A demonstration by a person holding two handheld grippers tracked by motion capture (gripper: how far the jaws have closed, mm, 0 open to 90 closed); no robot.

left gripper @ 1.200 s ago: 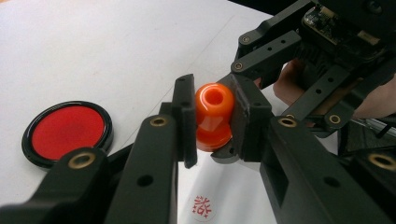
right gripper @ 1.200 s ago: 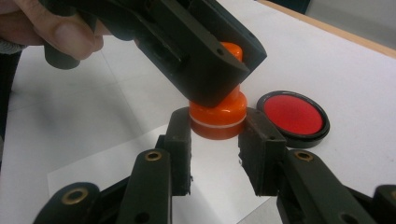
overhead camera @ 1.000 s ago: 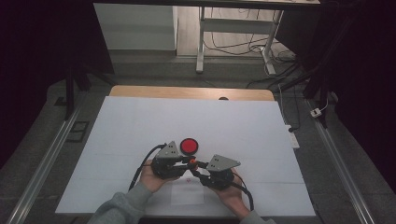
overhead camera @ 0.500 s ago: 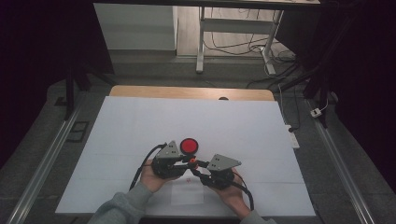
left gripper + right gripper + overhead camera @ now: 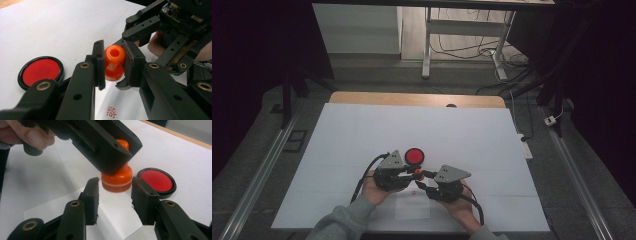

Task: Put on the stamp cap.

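My left gripper (image 5: 115, 53) is shut on the upper knob of an orange stamp (image 5: 114, 62), which it holds just above a white paper slip (image 5: 75, 215). My right gripper (image 5: 115, 188) faces it from the other side. Its jaws have just been opening and now stand either side of the stamp's round base (image 5: 116, 180), with a gap at each pad. In the high view both grippers meet near the table's front, left gripper (image 5: 411, 173) and right gripper (image 5: 421, 182), with the stamp (image 5: 417, 172) between them. A red stamp mark (image 5: 110, 111) shows on the paper.
A round red ink pad (image 5: 414, 156) in a black case lies open just beyond the grippers, also seen as the ink pad (image 5: 156, 181) right of the stamp. A white sheet (image 5: 362, 130) covers the table, whose wooden far edge (image 5: 412, 99) shows.
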